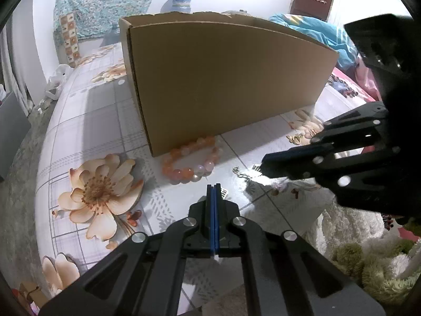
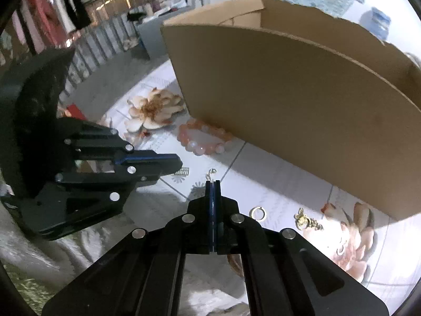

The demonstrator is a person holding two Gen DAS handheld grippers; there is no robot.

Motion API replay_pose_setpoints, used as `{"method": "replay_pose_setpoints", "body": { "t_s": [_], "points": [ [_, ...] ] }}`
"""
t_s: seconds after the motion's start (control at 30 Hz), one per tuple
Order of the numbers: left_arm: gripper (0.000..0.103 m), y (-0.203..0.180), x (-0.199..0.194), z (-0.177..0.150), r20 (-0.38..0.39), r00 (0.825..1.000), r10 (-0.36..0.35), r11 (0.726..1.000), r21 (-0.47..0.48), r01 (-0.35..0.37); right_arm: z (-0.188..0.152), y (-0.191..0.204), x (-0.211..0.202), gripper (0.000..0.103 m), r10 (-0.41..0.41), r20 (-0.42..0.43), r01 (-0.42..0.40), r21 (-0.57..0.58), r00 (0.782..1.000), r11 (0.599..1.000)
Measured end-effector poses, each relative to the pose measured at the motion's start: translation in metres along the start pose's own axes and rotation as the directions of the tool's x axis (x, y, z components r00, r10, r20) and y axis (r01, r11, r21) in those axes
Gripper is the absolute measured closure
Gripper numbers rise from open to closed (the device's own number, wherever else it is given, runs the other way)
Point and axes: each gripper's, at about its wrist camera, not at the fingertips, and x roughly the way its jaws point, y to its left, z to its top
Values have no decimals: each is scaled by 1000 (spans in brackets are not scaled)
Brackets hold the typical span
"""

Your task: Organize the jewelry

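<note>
We hold the right gripper [image 2: 213,183] closed on a thin silver chain [image 2: 210,174] at its tips. Our left gripper [image 1: 213,186], pressed shut and empty, points at the peach bead bracelet [image 1: 193,159] just ahead, against the cardboard box [image 1: 223,79].

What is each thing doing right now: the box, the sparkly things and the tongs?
Cardboard box: upright, top open.
Bead bracelet: lying flat against the box.
Silver chain: pinched by right tongs.
Left tongs: shut, empty.
Gold ring: lying loose.
Gold charm: lying loose.
</note>
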Motion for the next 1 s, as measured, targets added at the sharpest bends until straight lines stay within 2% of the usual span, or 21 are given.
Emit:
{"method": "replay_pose_setpoints", "body": {
  "t_s": [0.37, 0.57, 0.77, 0.9, 0.93, 1.0],
  "points": [
    [103, 0, -24, 6, 54, 998, -26, 1000, -15, 27, 8, -18, -51, 103, 48, 129, -61, 97, 990, 993],
    [103, 3, -57, 23, 113, 990, -80, 996, -40, 85, 23, -29, -83, 103, 103, 234, -131, 110, 967, 985],
    [103, 4, -105, 69, 221, 963, -156, 987, -11, 162, 56, -48, -120, 103, 162, 338, -205, 97, 927, 974],
    [103, 10, -116, 107, 269, 947, -175, 983, 1, 182, 81, -69, -133, 103, 188, 373, -238, 90, 908, 967],
    [103, 11, -112, 119, 264, 948, -177, 983, -2, 184, 89, -78, -132, 103, 193, 376, -243, 89, 906, 966],
    [103, 12, -96, 137, 238, 960, -149, 988, -2, 154, 98, -87, -126, 103, 165, 356, -212, 97, 920, 972]
  ]
}}
